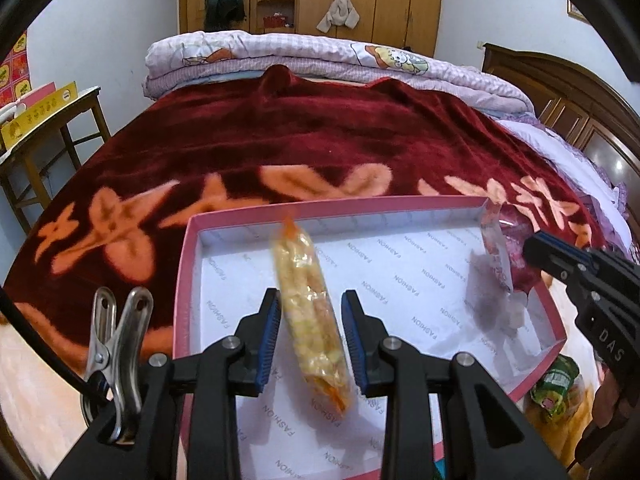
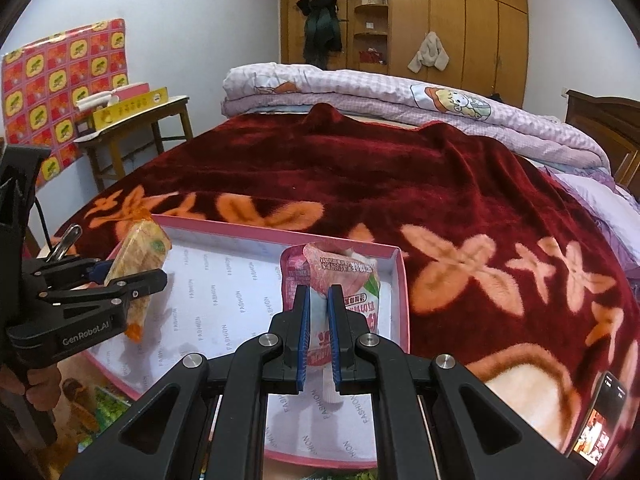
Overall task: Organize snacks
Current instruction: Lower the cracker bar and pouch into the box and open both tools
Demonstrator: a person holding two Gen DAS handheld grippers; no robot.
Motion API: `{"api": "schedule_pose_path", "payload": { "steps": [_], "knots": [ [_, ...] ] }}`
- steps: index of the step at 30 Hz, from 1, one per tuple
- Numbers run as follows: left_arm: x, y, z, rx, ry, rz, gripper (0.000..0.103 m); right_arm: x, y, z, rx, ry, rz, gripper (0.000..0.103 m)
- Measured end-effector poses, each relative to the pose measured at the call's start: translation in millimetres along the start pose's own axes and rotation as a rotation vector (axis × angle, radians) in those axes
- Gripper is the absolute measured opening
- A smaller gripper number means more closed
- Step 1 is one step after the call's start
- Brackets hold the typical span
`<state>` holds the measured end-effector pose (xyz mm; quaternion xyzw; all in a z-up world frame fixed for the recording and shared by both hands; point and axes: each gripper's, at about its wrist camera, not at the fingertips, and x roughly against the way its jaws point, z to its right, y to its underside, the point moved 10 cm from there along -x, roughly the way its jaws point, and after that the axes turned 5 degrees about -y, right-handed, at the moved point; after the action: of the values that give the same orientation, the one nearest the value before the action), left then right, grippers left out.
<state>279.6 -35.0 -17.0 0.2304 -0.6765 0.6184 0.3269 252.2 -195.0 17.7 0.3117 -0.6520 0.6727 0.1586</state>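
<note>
Snacks hang over the pink cardboard box [image 1: 188, 264] at the bed's near edge: my left tool [image 1: 312, 340] grips a yellow cracker pack [image 1: 308, 300], my right tool [image 2: 319, 338] clamps a pink spouted pouch [image 2: 320, 276].

Bed w/ red blanket [image 2: 360, 168], wood wardrobe [image 2: 460, 20], side table [image 2: 160, 116], pale walls.

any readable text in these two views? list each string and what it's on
"FASHION": repeated across the paper lining of the pink box.
"GenRobot.AI": side of the left gripper.
"DAS": body of the right gripper.
Pink pouch, yellow carton, green packet, phone: print too small or blurred.
</note>
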Motion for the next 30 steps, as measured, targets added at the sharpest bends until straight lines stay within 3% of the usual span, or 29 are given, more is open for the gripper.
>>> {"api": "schedule_pose_path", "payload": {
  "steps": [8,16,21,30],
  "knots": [
    [-5.2,-1.0,4.9,-0.015,0.017,-0.006,0.045,-5.3,0.8,-3.1,-0.025,-0.024,-0.017,0.012],
    [-2.4,0.8,5.8,-0.022,0.025,-0.023,0.050,-6.6,6.9,-6.1,-0.080,-0.066,-0.024,0.035],
    [8.0,0.1,8.5,-0.023,0.016,-0.014,0.056,7.4,0.6,-10.1,-0.068,-0.089,0.017,0.048],
    [36.0,-6.9,11.9,-0.004,0.004,0.019,0.063,31.9,0.7,-14.0,-0.080,-0.132,0.052,0.059]
  ]
}}
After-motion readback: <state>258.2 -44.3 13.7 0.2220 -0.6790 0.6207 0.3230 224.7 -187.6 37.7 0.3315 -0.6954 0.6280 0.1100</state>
